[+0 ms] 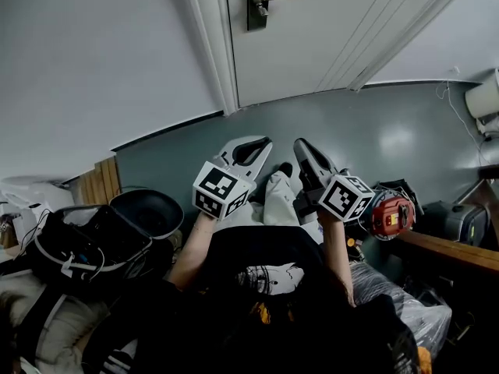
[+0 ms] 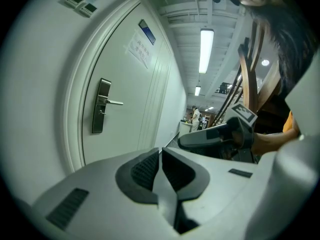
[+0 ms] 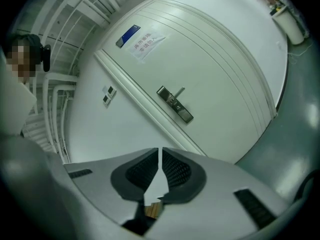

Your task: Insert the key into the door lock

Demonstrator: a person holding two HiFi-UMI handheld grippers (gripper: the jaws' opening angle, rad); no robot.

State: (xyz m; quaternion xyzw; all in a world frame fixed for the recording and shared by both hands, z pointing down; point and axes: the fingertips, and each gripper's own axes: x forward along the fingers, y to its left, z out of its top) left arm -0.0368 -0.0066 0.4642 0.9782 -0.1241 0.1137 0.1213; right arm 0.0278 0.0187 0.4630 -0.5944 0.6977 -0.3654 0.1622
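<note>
- White door (image 1: 312,37) fills the top of the head view, with the metal lock plate (image 1: 258,2) and its lever handle at top centre.
- left gripper (image 2: 161,151): jaws pressed together, nothing between them. The lock sits left of centre in its view.
- right gripper (image 3: 160,151): jaws closed too, tips touching. There's a small brownish bit (image 3: 152,210) low in the gap, can't tell if that's the key.
- The 2 grippers are side by side mid-frame over the grey-blue floor (image 1: 374,131), well apart from the lock.
- Black bag (image 1: 86,248) is lower left, some red gadget (image 1: 392,213) is on the right.
</note>
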